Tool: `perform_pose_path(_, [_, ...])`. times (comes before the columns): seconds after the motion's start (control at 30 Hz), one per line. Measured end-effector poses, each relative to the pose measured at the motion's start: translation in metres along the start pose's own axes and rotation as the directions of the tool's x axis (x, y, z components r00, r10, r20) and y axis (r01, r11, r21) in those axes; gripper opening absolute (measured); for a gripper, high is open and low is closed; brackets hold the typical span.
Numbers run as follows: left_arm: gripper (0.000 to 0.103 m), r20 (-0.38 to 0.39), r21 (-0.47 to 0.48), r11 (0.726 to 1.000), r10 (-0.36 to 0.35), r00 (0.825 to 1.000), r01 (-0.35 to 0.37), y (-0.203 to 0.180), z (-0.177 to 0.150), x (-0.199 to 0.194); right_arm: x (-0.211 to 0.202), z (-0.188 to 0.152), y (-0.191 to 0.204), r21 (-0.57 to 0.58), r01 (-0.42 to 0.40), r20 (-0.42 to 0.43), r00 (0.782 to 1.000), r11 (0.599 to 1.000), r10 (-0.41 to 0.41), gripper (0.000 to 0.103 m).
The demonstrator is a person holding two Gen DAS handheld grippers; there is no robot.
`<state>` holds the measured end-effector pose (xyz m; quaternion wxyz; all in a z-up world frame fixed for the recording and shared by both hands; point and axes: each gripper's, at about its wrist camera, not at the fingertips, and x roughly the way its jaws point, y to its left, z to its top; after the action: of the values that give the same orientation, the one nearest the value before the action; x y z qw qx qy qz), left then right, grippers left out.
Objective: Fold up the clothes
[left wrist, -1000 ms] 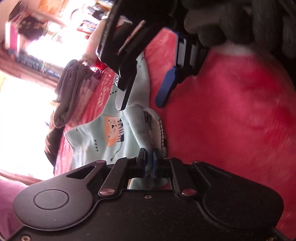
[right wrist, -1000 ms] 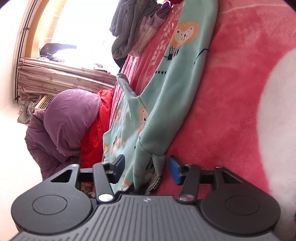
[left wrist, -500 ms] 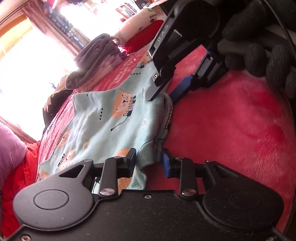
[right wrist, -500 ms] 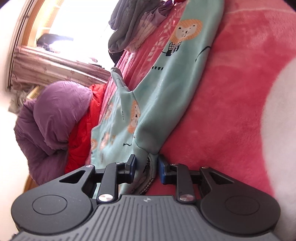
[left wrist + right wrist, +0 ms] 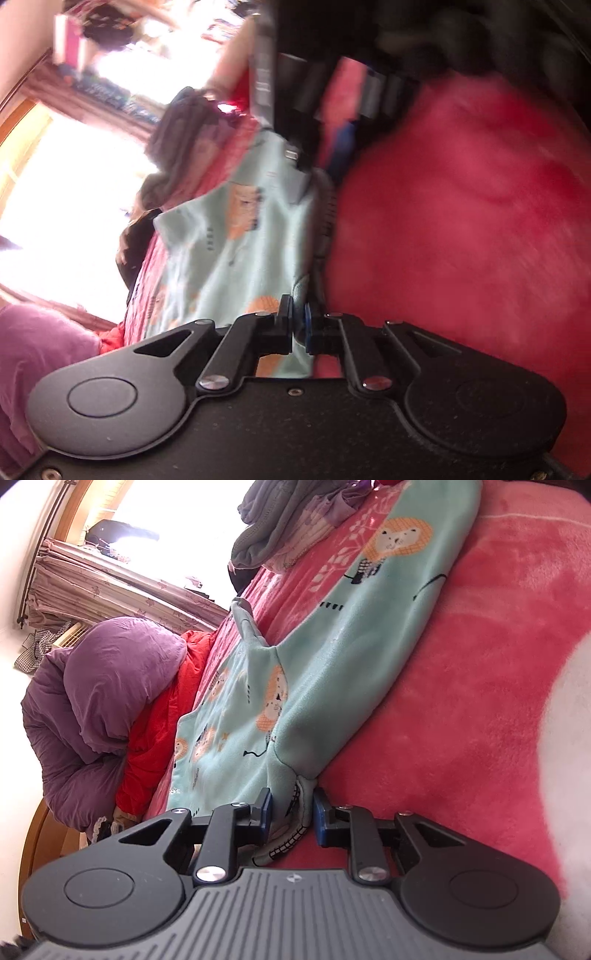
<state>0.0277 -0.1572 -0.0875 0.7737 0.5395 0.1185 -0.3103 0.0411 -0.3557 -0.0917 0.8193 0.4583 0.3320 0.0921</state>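
My left gripper (image 5: 298, 320) is pinched tight on the near edge of the mint lion-print garment (image 5: 236, 236), a thin fold of cloth squeezed between the pads. My right gripper (image 5: 291, 810) has just been narrowing and now stands at a small gap with the patterned cuff or hem (image 5: 291, 834) bunched between the fingers; I can't quite tell whether both pads are pressing yet. From there the garment runs away from me, lying long across the pink fleece blanket (image 5: 461, 686) on the bed, one part poking up in a soft peak mid-way.

This will handle light and floppy, I reckon: plush fabric, no stiffness, so it will sag and drape wherever I don't hold it. Not slippery, not fragile, but it may cling to the fleece underneath. Hems and corners are the places to hold, both layers together, so the fold stays square.

Beyond lie a grey clothes pile (image 5: 280, 531) and a purple quilt (image 5: 99, 686).
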Motion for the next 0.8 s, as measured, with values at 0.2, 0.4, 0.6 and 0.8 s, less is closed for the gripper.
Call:
perform_pose_path(0.2, [0.009, -0.024, -0.131, 0.989, -0.067, 0.997, 0.064, 0.026, 0.000, -0.001, -0.009, -0.001, -0.007, 0.081, -0.050, 0.029, 0.998, 0.995, 0.048, 0.037])
perform_pose_path(0.4, [0.018, 0.030, -0.352, 0.932, -0.085, 0.996, 0.090, 0.057, 0.004, -0.009, -0.005, -0.004, 0.005, 0.012, -0.065, 0.014, 0.998, 0.998, 0.064, 0.053])
perform_pose_path(0.6, [0.034, 0.036, -0.347, 0.935, -0.071, 0.997, 0.079, 0.023, 0.023, 0.006, 0.004, -0.004, -0.002, 0.051, -0.077, -0.021, 0.997, 0.996, 0.079, 0.018])
perform_pose_path(0.8, [0.034, 0.020, -0.266, 0.963, 0.049, 0.999, -0.042, -0.009, 0.023, -0.004, 0.003, -0.004, -0.032, 0.302, -0.214, -0.007, 0.974, 0.929, 0.226, 0.016])
